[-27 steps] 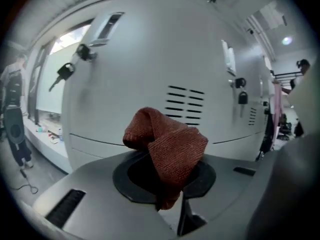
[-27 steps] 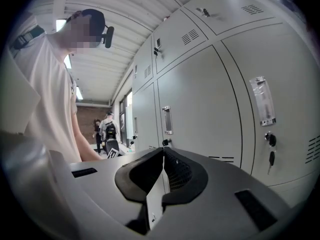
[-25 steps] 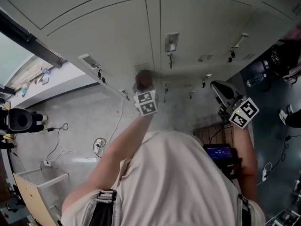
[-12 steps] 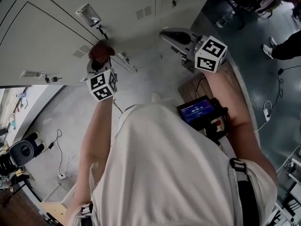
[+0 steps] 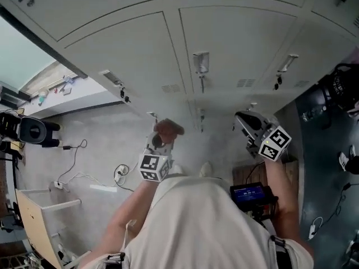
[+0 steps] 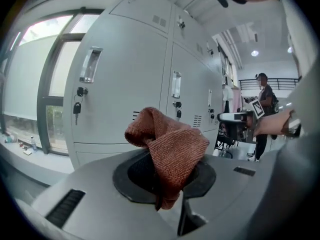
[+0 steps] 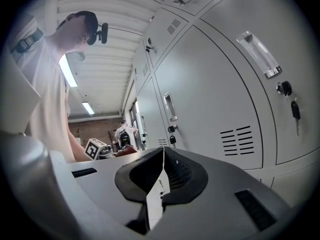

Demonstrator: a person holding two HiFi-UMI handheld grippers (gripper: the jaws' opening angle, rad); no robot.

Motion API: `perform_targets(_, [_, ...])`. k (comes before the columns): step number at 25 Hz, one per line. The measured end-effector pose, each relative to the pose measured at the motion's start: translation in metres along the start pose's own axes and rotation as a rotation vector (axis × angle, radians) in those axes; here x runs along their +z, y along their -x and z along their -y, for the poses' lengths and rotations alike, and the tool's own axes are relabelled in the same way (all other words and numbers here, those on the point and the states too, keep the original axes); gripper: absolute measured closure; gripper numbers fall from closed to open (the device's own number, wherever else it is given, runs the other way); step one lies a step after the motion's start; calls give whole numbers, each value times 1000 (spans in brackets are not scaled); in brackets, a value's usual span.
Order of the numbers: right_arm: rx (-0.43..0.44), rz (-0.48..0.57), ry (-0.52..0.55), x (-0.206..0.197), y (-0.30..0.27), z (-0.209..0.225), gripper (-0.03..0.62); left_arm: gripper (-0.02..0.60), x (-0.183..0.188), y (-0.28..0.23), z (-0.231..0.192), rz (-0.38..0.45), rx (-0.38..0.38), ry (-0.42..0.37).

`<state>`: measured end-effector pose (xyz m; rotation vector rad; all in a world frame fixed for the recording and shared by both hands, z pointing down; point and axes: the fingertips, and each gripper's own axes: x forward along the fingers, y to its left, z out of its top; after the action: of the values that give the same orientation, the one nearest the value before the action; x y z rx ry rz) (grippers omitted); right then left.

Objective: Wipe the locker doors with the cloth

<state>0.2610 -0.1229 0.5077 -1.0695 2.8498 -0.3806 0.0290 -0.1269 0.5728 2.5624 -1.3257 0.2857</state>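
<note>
- Cloth (image 6: 167,151), rust-red and bunched, is pinched in the left gripper (image 6: 167,191), whose jaws are closed on its lower end.
- Its long axis runs up and out of the jaws. The folded top leans left, towards the grey locker doors (image 6: 120,84).
- From the head view, the cloth (image 5: 168,129) sits at the left gripper's (image 5: 161,138) front, pointing at the lower lockers.
- Right gripper (image 7: 161,176) has its jaws pressed together on nothing and is held off to the right.

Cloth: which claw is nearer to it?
Left. The left claw is shut on the cloth; the right claw, shut and empty, sits apart, off to the cloth's right.
</note>
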Motion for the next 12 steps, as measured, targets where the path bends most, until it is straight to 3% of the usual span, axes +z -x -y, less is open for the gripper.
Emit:
perform_targets(3, [69,5,50,12,-27,3,576,515,9,-3,-16,32,27,-4])
perform_targets(6, [103,-4,25,9,-39,-23,577,515,14,15,-31,28,27,24])
perform_targets(12, [102,-7,20,-3,-42,-66,576,515,26,54,-44,64,-9,20])
